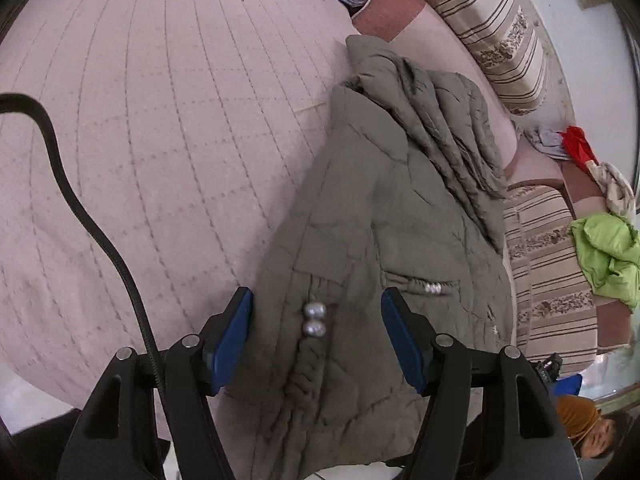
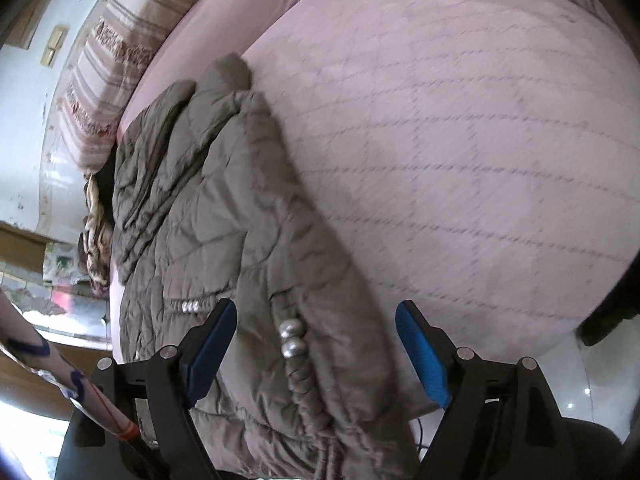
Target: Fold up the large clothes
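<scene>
An olive-grey quilted jacket (image 1: 380,216) lies on a pink quilted bed cover (image 1: 160,120), folded lengthwise, its hem hanging over the near edge. It has silver beads (image 1: 315,320) on a braided cord. My left gripper (image 1: 316,320) is open, its blue pads on either side of the beads just above the jacket. In the right wrist view the same jacket (image 2: 224,216) lies on the cover (image 2: 460,140). My right gripper (image 2: 316,332) is open over the beaded cord (image 2: 293,338), holding nothing.
Striped pillows (image 1: 500,28) line the far side of the bed. A green garment (image 1: 608,256) and a red item (image 1: 576,144) lie at the right. A black cable (image 1: 80,208) crosses the cover. A person's head (image 1: 588,428) shows at bottom right.
</scene>
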The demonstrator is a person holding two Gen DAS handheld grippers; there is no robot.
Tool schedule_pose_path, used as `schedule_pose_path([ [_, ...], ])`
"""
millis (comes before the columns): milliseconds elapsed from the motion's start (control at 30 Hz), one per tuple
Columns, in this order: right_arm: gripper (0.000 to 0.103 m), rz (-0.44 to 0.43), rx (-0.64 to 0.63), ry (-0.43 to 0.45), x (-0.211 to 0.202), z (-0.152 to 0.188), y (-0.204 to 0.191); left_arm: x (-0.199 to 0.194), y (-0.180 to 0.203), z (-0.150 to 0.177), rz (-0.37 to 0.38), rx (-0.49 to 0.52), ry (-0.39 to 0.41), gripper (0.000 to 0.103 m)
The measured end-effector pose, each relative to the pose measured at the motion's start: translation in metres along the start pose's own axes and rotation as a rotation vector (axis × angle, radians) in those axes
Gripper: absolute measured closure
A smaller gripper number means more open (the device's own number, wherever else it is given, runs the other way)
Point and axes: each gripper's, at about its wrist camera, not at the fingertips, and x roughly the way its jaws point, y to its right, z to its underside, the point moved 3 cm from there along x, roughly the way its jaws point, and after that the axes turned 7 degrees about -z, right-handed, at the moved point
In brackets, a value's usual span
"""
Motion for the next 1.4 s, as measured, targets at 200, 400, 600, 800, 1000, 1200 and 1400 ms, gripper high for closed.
schedule_pose_path([
  [200,0.015,-0.028,0.009,-0.010,0.006,0.009,-0.003,0.000,0.004,0.011,0.037,0.015,-0.015,0.038],
  [400,0.014,-0.045,0.016,-0.015,0.007,0.014,-0.004,-0.004,0.004,0.021,0.073,0.017,-0.024,0.038],
  [600,0.013,-0.055,0.001,-0.042,0.011,0.027,-0.010,-0.008,0.008,0.032,0.081,0.044,-0.012,0.038],
  [800,0.013,-0.053,-0.028,-0.070,0.012,0.045,-0.017,-0.017,0.003,0.044,0.132,0.022,-0.001,0.038],
  [1000,0.012,-0.079,-0.048,-0.104,0.017,0.064,-0.021,-0.014,0.013,0.045,0.106,0.061,0.014,0.028],
  [1200,0.012,-0.067,-0.114,-0.090,0.016,0.071,-0.032,-0.016,0.036,0.057,0.105,0.179,0.020,0.028],
  [1400,0.017,-0.100,-0.170,-0.091,0.016,0.076,-0.043,-0.015,0.053,0.071,0.127,0.262,0.017,0.028],
])
